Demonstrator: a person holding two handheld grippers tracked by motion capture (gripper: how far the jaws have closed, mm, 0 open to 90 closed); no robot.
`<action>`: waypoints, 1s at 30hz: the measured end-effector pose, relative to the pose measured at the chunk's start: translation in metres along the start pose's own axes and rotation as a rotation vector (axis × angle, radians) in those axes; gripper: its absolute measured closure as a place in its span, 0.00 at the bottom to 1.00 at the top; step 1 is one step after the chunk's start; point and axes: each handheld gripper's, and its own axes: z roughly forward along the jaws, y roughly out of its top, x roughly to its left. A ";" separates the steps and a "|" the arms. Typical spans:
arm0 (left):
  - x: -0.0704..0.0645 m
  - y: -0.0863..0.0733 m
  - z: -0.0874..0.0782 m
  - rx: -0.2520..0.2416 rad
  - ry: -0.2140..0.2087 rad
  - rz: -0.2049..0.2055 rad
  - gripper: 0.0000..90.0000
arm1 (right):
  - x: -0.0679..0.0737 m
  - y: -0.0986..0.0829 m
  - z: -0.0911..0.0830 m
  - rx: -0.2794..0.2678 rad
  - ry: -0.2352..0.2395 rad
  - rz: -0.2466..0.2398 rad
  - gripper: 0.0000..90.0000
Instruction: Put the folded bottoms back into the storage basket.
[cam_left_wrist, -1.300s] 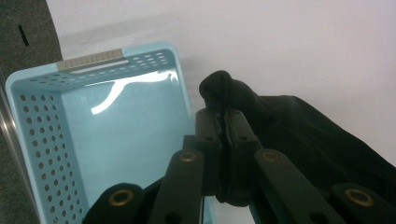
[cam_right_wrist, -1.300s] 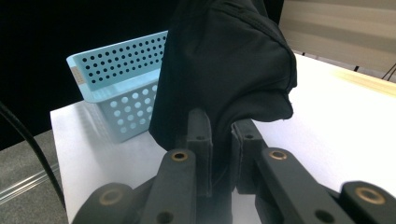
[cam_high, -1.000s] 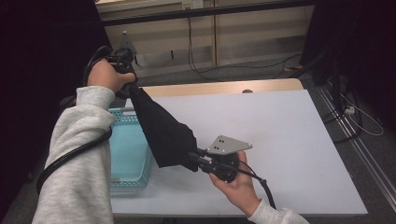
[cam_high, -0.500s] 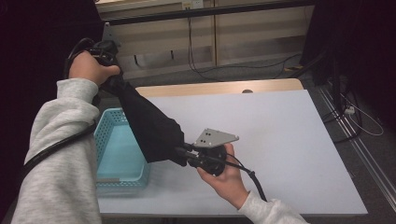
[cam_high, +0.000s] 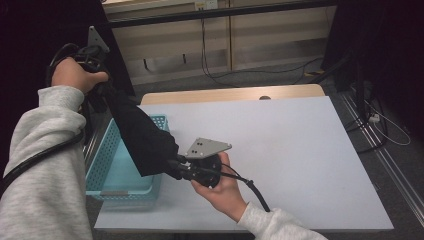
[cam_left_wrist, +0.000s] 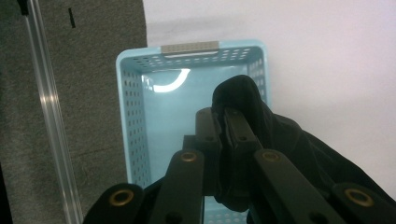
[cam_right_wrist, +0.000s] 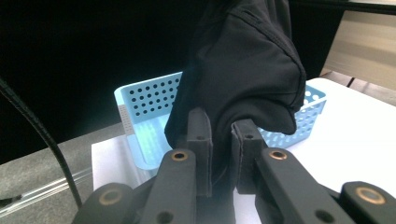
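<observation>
A black cloth (cam_high: 142, 135) hangs stretched on a slant between my two grippers, over the right side of a light blue perforated basket (cam_high: 102, 155). My left gripper (cam_high: 102, 88) is raised high at the upper left, shut on the cloth's top end (cam_left_wrist: 289, 140), and looks straight down into the basket (cam_left_wrist: 187, 48). My right gripper (cam_high: 173, 168) is low above the white table (cam_high: 300, 150), beside the basket's right wall, shut on the cloth's lower end (cam_right_wrist: 243, 70). Behind that fold stands the basket (cam_right_wrist: 149, 100). Its inside is bare.
The basket sits at the table's left edge, with grey floor and a metal rail (cam_left_wrist: 51, 116) beside it. Cables (cam_high: 380, 120) lie on the floor at the right. A wood strip (cam_high: 230, 94) runs along the table's far edge.
My left gripper rose and moved left with the cloth's top end. The right gripper moved left toward the basket, so the cloth now hangs steeper and over the basket's right side.
</observation>
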 end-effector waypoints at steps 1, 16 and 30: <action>0.004 -0.001 0.000 0.001 0.001 -0.005 0.96 | 0.001 0.000 0.003 -0.001 0.002 -0.001 0.90; 0.049 -0.006 0.010 -0.010 0.006 -0.054 0.97 | 0.018 0.007 0.041 0.006 0.062 -0.007 0.90; 0.059 -0.014 0.062 -0.160 0.057 0.067 0.42 | 0.001 -0.001 0.048 0.020 -0.015 0.058 0.53</action>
